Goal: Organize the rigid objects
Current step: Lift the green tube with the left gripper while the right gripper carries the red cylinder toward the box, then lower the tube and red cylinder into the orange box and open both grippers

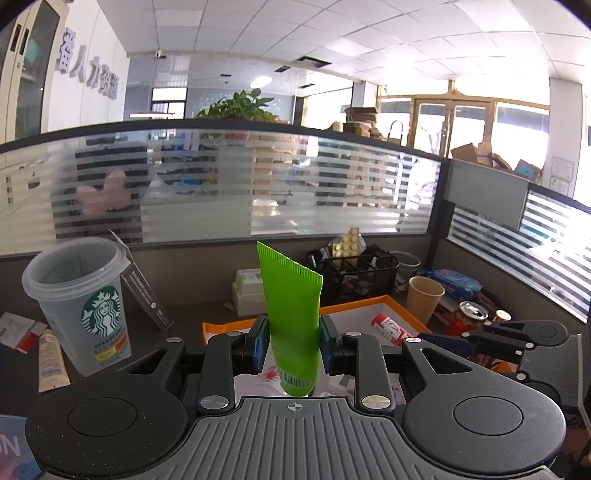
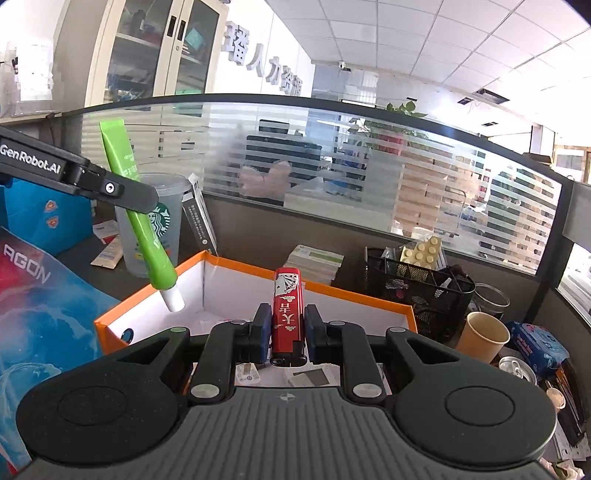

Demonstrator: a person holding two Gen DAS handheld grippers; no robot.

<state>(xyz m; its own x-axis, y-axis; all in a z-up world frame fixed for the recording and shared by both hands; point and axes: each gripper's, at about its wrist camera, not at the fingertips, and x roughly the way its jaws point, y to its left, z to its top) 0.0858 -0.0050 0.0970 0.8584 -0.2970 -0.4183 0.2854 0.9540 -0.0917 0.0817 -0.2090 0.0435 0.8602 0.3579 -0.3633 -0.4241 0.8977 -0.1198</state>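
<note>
Open-plan office. Grey desk (image 1: 192, 314) enclosed by a dark partition with a frosted, striped glass panel (image 1: 229, 184) on top. Suspended ceiling (image 1: 369, 33) of white square tiles with dark vents. White wall bearing raised lettering (image 2: 266, 66) — beside it a glass-door cabinet (image 2: 155, 48) in a cream frame. Potted green plant (image 1: 240, 105) behind the partition. Far end: wood-framed glazed doors (image 1: 465, 122), strongly backlit by daylight — stacked cardboard boxes (image 1: 364, 120) near them.

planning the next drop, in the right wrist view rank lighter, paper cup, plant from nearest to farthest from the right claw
1. lighter, gripped in the right claw.
2. paper cup, low on the right.
3. plant, far beyond the partition, upper right.
</note>
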